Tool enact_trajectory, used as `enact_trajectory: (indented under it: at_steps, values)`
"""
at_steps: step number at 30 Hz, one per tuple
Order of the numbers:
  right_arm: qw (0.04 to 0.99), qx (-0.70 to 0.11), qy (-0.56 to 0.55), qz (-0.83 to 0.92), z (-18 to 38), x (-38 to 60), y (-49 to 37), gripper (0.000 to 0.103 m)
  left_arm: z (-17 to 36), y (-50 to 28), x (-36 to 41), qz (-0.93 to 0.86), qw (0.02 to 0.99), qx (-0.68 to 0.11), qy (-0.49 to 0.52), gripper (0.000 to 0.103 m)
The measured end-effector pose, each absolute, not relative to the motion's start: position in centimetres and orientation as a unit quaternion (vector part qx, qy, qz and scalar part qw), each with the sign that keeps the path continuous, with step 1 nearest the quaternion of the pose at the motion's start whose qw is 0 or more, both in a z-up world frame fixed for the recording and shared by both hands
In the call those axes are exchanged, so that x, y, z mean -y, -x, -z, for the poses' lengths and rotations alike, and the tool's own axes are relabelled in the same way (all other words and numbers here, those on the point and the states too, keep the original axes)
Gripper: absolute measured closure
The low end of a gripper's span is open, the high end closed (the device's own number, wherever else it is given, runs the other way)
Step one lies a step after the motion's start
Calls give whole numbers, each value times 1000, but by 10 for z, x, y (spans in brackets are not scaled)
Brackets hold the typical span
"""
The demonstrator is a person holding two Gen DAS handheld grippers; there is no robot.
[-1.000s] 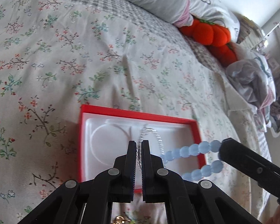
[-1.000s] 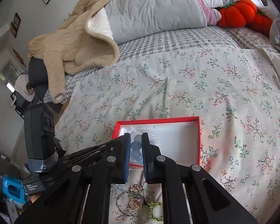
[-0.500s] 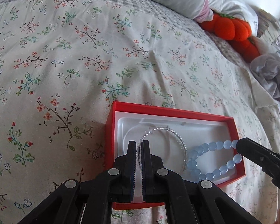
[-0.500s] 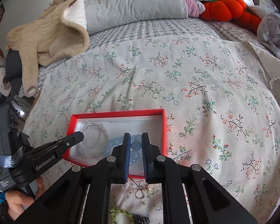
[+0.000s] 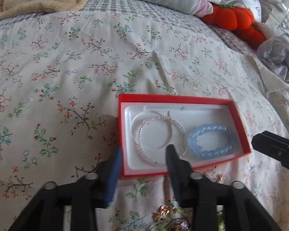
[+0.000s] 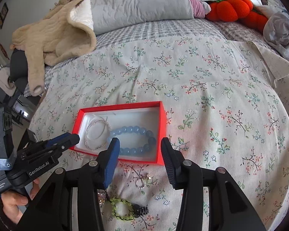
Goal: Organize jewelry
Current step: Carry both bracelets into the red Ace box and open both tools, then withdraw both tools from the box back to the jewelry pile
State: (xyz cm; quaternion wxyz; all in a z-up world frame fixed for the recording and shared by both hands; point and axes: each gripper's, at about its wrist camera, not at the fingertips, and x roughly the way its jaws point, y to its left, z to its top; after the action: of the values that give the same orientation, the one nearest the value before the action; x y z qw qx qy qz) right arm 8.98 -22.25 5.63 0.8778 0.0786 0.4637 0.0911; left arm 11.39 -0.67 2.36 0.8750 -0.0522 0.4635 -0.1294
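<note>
Both bracelets now lie in red box (image 5: 180,98), lower center; left gripper (image 5: 143,152) and right gripper (image 6: 139,146) just opened, empty. Next: back straight off, then take ring (image 6: 140,183) below box.

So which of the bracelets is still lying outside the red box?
The yellow-green beaded bracelet, on the bedspread nearest the camera. The silver bracelet and blue bead bracelet lie inside the red box.
</note>
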Motion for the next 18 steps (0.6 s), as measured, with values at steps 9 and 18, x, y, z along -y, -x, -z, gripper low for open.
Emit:
enact_trajectory:
  at_steps: [9,18]
  values:
    - [858,-502,-46,-99,-36,214,-55,47,-13,-77,-10,90,874,-477,-12,21]
    - [841,-531,7,-103,-13,208,-14,43,11,-52,-19,91,849,-521,-17,19]
